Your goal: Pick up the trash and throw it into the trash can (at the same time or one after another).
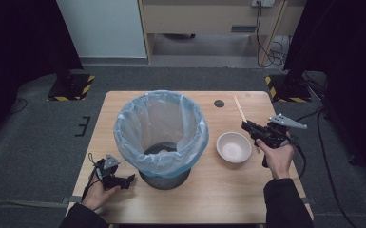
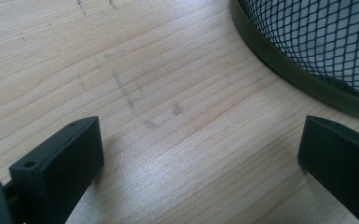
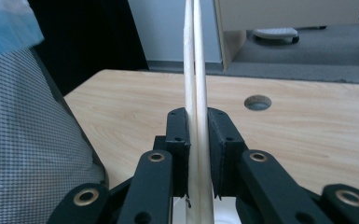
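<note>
Two chopsticks (image 3: 195,70) are being clamped upright between the closed jaws of the right gripper (image 1: 252,128), near the desk's right edge beside the bowl (image 1: 234,147). Disposal into the lined bin (image 1: 160,133) is pending. The left gripper (image 2: 200,154) is idling, jaws wide and empty. The chopsticks' lower ends are hidden.

Grey carpet (image 1: 38,137) is surrounding the wooden table (image 1: 228,190); black curtains (image 1: 14,42) are flanking a pale wall panel (image 1: 102,26).
</note>
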A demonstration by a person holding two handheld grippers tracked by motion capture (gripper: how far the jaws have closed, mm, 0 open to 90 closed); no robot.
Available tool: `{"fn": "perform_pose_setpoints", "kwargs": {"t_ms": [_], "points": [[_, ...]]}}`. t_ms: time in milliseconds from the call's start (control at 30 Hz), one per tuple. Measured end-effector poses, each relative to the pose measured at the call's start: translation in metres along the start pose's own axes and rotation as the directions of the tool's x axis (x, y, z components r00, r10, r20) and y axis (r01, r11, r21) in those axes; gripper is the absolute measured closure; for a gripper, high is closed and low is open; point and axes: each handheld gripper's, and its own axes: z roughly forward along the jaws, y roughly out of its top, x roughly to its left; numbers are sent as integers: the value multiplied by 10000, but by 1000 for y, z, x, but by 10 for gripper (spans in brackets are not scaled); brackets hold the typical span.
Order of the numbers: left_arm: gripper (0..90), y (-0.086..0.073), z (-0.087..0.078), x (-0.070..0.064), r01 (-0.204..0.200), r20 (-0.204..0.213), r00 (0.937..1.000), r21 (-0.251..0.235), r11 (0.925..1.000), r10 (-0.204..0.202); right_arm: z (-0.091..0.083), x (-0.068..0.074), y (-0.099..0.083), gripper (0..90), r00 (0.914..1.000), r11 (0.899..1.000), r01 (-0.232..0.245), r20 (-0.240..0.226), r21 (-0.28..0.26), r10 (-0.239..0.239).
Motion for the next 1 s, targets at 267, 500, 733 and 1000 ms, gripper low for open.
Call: {"fn": "perform_pose_setpoints", "kwargs": {"t_ms": [267, 500, 733, 1000], "points": [[0, 0, 0, 0, -1, 1, 10000, 0, 10000, 1, -13, 5, 14, 798, 9998, 9977, 42, -214, -682, -56], [0, 0, 0, 0, -3, 0, 10000, -1, 10000, 3, -22, 10, 23, 798, 9992, 9926, 35, -384, -1217, -82], [0, 0, 0, 0, -2, -1, 10000, 0, 10000, 2, -32, 19, 36, 799, 9974, 9843, 98, -681, -1762, -222], [0, 0, 0, 0, -3, -1, 10000, 0, 10000, 3, -43, 31, 48, 799, 9935, 9701, 171, -1047, -2421, -437]]}}
